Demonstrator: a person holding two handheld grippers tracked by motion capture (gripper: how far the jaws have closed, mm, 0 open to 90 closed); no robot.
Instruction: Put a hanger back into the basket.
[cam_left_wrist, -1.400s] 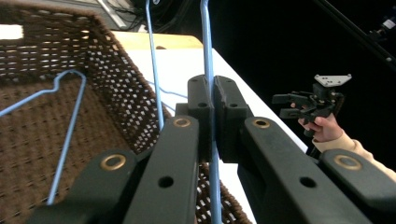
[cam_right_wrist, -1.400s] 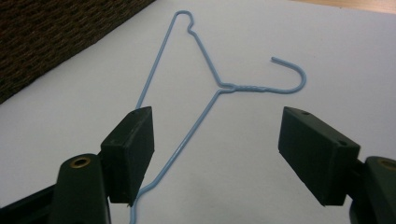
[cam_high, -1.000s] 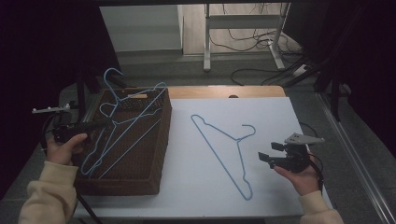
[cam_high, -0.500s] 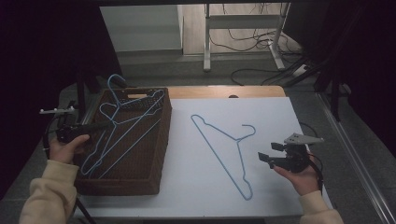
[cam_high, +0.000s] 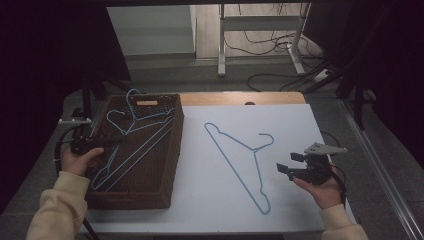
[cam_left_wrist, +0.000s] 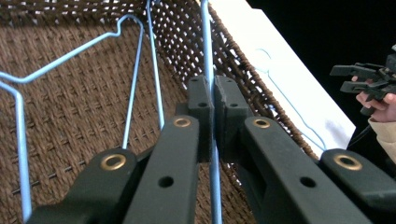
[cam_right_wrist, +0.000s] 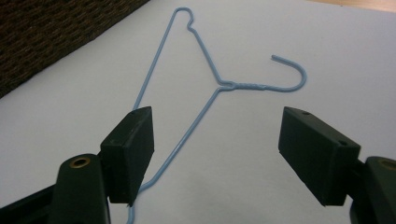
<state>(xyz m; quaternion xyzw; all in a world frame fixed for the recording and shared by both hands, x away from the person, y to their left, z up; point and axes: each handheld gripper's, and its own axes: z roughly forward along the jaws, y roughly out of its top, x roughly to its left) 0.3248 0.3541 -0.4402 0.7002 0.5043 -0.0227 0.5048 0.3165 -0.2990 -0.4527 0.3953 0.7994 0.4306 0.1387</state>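
Left gripper (cam_left_wrist: 213, 100) clenched on a blue wire hanger (cam_left_wrist: 208, 56) in the wicker basket (cam_high: 167, 165), at nine o'clock. Right gripper (cam_right_wrist: 217, 154) released, at four o'clock, just beside a second hanger (cam_high: 248, 160) lying flat on the white tabletop (cam_high: 210, 200).

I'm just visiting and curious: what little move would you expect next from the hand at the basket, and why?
Probably easing the jaws apart to let go. The left gripper is clamped on a blue wire hanger that already lies low inside the wicker basket with another hanger. The right gripper waits open over the hanger on the white board.
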